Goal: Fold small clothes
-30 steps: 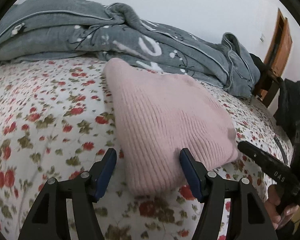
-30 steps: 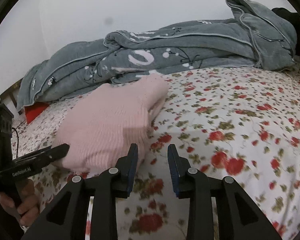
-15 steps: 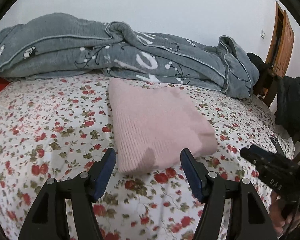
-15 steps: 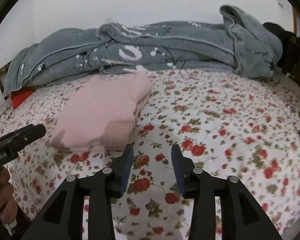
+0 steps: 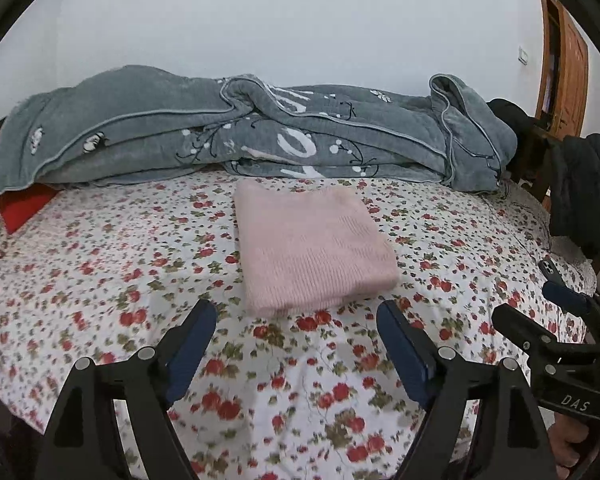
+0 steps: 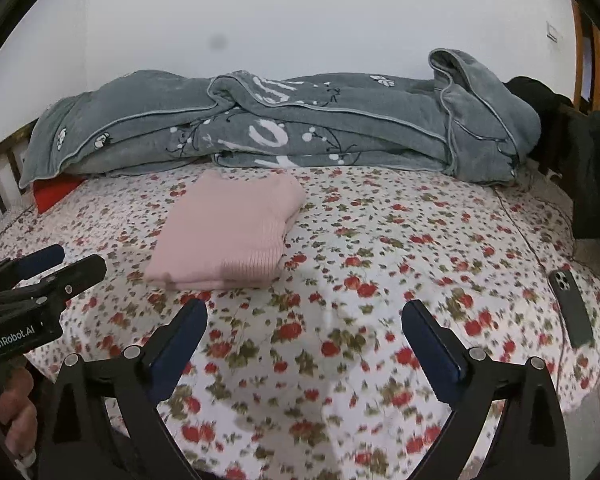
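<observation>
A pink knit garment (image 5: 308, 248) lies folded into a neat rectangle on the floral bed sheet (image 5: 100, 280); it also shows in the right wrist view (image 6: 228, 232). My left gripper (image 5: 296, 320) is open and empty, held back from the garment's near edge. My right gripper (image 6: 304, 320) is open and empty, to the right of the garment and back from it. Each gripper shows at the edge of the other's view: the right gripper (image 5: 540, 316) and the left gripper (image 6: 64, 264).
A rumpled grey blanket (image 5: 260, 132) lies along the far side by the wall. A red item (image 5: 24, 208) peeks out at far left. A dark phone (image 6: 572, 304) lies near the bed's right edge. Dark clothing (image 5: 584, 200) hangs at right by a wooden door (image 5: 564, 48).
Both grippers have pulled back from the garment toward the bed's near edge. The right gripper's jaws have opened wide. The garment lies still.
</observation>
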`<move>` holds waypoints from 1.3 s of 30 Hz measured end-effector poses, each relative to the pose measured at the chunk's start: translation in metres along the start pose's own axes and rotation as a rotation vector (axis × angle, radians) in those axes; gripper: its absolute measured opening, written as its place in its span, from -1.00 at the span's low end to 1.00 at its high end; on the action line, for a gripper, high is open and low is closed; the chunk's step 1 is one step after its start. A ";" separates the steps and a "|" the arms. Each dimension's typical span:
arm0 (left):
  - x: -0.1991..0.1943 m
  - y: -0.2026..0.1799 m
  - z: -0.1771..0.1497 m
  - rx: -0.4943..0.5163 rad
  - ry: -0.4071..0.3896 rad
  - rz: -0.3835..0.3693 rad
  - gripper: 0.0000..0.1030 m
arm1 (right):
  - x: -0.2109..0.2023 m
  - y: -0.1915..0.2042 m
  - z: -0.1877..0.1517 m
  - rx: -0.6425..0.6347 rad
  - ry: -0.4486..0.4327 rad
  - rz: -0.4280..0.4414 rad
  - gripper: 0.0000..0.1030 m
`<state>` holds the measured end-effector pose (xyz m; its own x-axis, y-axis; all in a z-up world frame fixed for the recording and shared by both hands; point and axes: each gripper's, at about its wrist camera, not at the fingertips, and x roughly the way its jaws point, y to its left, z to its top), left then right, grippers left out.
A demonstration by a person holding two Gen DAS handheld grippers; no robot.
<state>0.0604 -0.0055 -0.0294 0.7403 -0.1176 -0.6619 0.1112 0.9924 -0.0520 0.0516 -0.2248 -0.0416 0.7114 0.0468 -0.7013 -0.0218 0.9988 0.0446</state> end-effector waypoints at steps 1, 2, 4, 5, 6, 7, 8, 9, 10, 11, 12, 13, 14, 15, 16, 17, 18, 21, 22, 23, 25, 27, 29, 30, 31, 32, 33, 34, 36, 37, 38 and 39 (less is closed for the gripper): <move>-0.005 -0.001 -0.001 -0.004 -0.003 0.004 0.61 | -0.006 0.000 -0.001 -0.001 -0.001 0.002 0.88; -0.010 -0.001 -0.002 -0.009 -0.008 0.009 0.62 | -0.011 -0.001 -0.001 0.000 -0.004 0.000 0.88; -0.019 -0.001 -0.003 -0.015 -0.017 0.019 0.64 | -0.018 0.000 -0.002 -0.001 -0.006 -0.005 0.88; -0.022 0.000 -0.004 -0.018 -0.020 0.024 0.64 | -0.022 -0.001 -0.002 -0.001 -0.009 -0.007 0.88; -0.025 -0.001 -0.004 -0.021 -0.021 0.025 0.64 | -0.025 -0.001 -0.003 -0.003 -0.013 -0.011 0.88; -0.027 0.000 -0.004 -0.025 -0.023 0.024 0.64 | -0.028 -0.002 -0.003 -0.007 -0.015 -0.013 0.88; -0.029 0.000 -0.004 -0.027 -0.025 0.023 0.64 | -0.030 -0.002 -0.003 -0.009 -0.018 -0.014 0.88; -0.031 0.000 -0.004 -0.029 -0.026 0.025 0.64 | -0.033 -0.002 -0.003 -0.009 -0.022 -0.013 0.88; -0.033 0.000 -0.004 -0.028 -0.029 0.026 0.64 | -0.034 -0.002 -0.003 -0.008 -0.024 -0.014 0.88; -0.034 -0.001 -0.003 -0.025 -0.030 0.027 0.64 | -0.036 -0.002 -0.004 -0.006 -0.026 -0.016 0.88; -0.035 -0.001 -0.003 -0.021 -0.031 0.030 0.64 | -0.038 -0.003 -0.004 -0.004 -0.028 -0.019 0.88; -0.036 -0.002 -0.003 -0.018 -0.034 0.035 0.64 | -0.039 -0.003 -0.004 0.000 -0.030 -0.020 0.88; -0.036 -0.003 -0.003 -0.016 -0.037 0.038 0.64 | -0.040 -0.004 -0.005 0.006 -0.030 -0.019 0.88; -0.037 -0.004 -0.003 -0.015 -0.038 0.040 0.64 | -0.040 -0.005 -0.005 0.009 -0.030 -0.016 0.88; -0.038 -0.004 -0.002 -0.014 -0.038 0.042 0.64 | -0.041 -0.006 -0.005 0.013 -0.030 -0.015 0.88; -0.038 -0.004 -0.002 -0.013 -0.039 0.044 0.64 | -0.041 -0.006 -0.005 0.016 -0.030 -0.017 0.88; -0.039 -0.005 -0.002 -0.012 -0.040 0.045 0.64 | -0.041 -0.007 -0.005 0.017 -0.030 -0.017 0.88; -0.039 -0.005 -0.002 -0.016 -0.042 0.040 0.64 | -0.042 -0.008 -0.005 0.018 -0.031 -0.019 0.88; -0.040 -0.005 -0.001 -0.017 -0.044 0.039 0.64 | -0.042 -0.008 -0.005 0.018 -0.032 -0.021 0.88; -0.041 -0.005 -0.001 -0.018 -0.044 0.040 0.64 | -0.042 -0.009 -0.005 0.019 -0.031 -0.025 0.88; -0.041 -0.005 -0.001 -0.017 -0.043 0.038 0.64 | -0.043 -0.011 -0.005 0.022 -0.034 -0.023 0.88; -0.041 -0.005 -0.001 -0.016 -0.044 0.040 0.64 | -0.045 -0.012 -0.004 0.028 -0.037 -0.024 0.88; -0.041 -0.005 0.000 -0.017 -0.044 0.040 0.64 | -0.047 -0.013 -0.003 0.030 -0.041 -0.026 0.88; -0.041 -0.005 -0.001 -0.018 -0.044 0.039 0.64 | -0.048 -0.013 -0.003 0.030 -0.043 -0.025 0.88; -0.041 -0.005 0.000 -0.019 -0.044 0.037 0.64 | -0.049 -0.013 -0.002 0.030 -0.044 -0.026 0.88; -0.042 -0.005 0.000 -0.018 -0.045 0.036 0.64 | -0.049 -0.013 -0.002 0.031 -0.045 -0.027 0.88; -0.042 -0.005 0.001 -0.017 -0.046 0.035 0.64 | -0.050 -0.013 -0.001 0.031 -0.047 -0.027 0.88; -0.043 -0.005 0.001 -0.017 -0.047 0.036 0.64 | -0.050 -0.012 -0.001 0.030 -0.047 -0.027 0.88; -0.043 -0.005 0.001 -0.016 -0.046 0.037 0.64 | -0.051 -0.012 -0.001 0.032 -0.049 -0.028 0.88; -0.043 -0.006 0.002 -0.016 -0.047 0.036 0.64 | -0.052 -0.012 -0.001 0.033 -0.050 -0.027 0.88; -0.044 -0.006 0.002 -0.016 -0.046 0.036 0.64 | -0.052 -0.012 -0.001 0.034 -0.051 -0.025 0.88; -0.044 -0.006 0.002 -0.016 -0.047 0.036 0.64 | -0.053 -0.012 0.000 0.035 -0.052 -0.025 0.88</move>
<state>0.0286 -0.0065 0.0014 0.7739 -0.0832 -0.6278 0.0737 0.9964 -0.0412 0.0142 -0.2396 -0.0055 0.7470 0.0204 -0.6646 0.0202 0.9984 0.0534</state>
